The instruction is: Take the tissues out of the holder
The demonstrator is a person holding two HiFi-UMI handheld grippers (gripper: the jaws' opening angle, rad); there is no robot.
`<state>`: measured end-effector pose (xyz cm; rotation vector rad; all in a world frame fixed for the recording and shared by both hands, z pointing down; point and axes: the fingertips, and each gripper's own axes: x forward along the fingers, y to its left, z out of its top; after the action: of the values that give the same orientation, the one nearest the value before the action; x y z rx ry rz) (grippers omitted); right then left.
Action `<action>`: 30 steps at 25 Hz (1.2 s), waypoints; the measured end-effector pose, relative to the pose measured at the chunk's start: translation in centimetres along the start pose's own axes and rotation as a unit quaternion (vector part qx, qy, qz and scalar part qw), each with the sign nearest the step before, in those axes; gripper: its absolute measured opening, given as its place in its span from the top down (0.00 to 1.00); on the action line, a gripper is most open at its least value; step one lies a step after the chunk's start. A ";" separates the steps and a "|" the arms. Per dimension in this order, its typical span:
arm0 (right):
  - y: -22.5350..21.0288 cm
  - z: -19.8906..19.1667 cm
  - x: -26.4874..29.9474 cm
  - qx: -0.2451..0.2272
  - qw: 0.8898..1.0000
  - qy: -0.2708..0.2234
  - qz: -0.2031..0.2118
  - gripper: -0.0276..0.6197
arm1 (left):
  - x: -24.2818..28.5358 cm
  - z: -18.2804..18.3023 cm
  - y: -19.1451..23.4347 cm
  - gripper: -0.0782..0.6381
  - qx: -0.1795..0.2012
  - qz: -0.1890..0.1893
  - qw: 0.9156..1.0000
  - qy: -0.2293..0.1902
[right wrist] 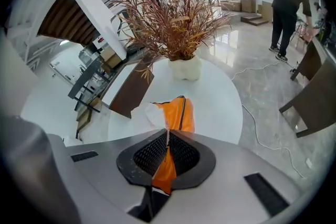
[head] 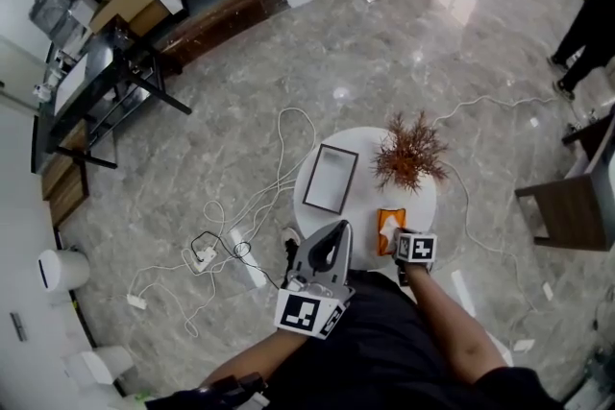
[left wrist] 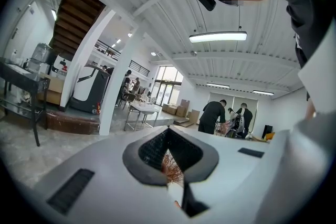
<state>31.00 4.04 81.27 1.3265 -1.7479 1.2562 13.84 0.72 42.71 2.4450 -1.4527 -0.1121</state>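
Note:
On the round white table [head: 369, 205] lies an orange fabric tissue holder [head: 390, 223], with white tissue [right wrist: 148, 113] poking out of its left side. My right gripper [head: 396, 239] is at the holder's near end. In the right gripper view the gripper [right wrist: 167, 150] is shut on the holder's orange fabric [right wrist: 179, 113], which runs between the black pads. My left gripper [head: 340, 227] hovers over the table's near edge, left of the holder, and its jaws [left wrist: 169, 159] are shut with nothing in them.
A dried plant in a white vase [head: 410, 154] stands behind the holder. A dark-rimmed rectangular frame [head: 331, 178] lies on the table's left part. Cables and a power strip [head: 204, 254] trail over the floor to the left. A wooden chair [head: 569, 206] stands to the right.

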 end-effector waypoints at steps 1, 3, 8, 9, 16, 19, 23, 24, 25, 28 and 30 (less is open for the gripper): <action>0.2 -0.1 0.2 -0.001 1.000 0.000 0.005 0.93 | 0.0 0.1 0.1 0.89 0.001 0.000 1.000 0.000; 0.2 -0.2 0.4 0.003 1.000 0.002 0.003 0.93 | -0.1 0.2 0.2 0.89 0.004 0.002 1.000 -0.001; -0.5 -0.6 0.6 0.011 1.000 0.004 -0.004 0.93 | -0.1 0.2 0.5 0.89 0.006 0.007 1.000 0.000; -0.6 -0.7 0.7 0.011 1.000 0.002 -0.003 0.93 | -0.1 0.2 0.5 0.89 0.006 0.006 1.000 0.000; -0.3 -0.7 0.7 0.008 1.000 -0.001 0.004 0.90 | -0.1 0.1 0.5 0.89 0.005 0.003 1.000 0.003; 0.1 -0.7 0.5 0.010 1.000 -0.006 0.010 0.88 | -0.1 0.1 0.6 0.89 -0.003 0.006 1.000 0.004; 0.0 -0.5 0.0 0.000 1.000 -0.010 0.008 0.85 | -0.1 0.1 0.4 0.89 -0.003 0.002 1.000 0.001; 0.0 -0.5 -0.2 -0.004 1.000 -0.010 0.004 0.84 | -0.2 0.2 0.3 0.89 -0.001 0.001 1.000 0.000; 0.1 -0.4 -0.4 -0.009 1.000 -0.009 0.001 0.83 | -0.2 0.2 0.2 0.89 -0.001 0.000 1.000 0.000; 0.3 -0.1 -1.1 -0.019 1.000 -0.011 -0.006 0.83 | -0.3 0.1 0.2 0.89 -0.002 0.000 1.000 0.001; 0.3 0.3 -1.5 -0.020 0.999 -0.021 -0.014 0.83 | -0.6 0.1 0.5 0.89 -0.002 -0.002 1.000 0.001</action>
<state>31.19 4.36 79.78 1.3584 -1.7691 1.1797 13.14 0.96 42.76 2.4452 -1.4441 -0.1121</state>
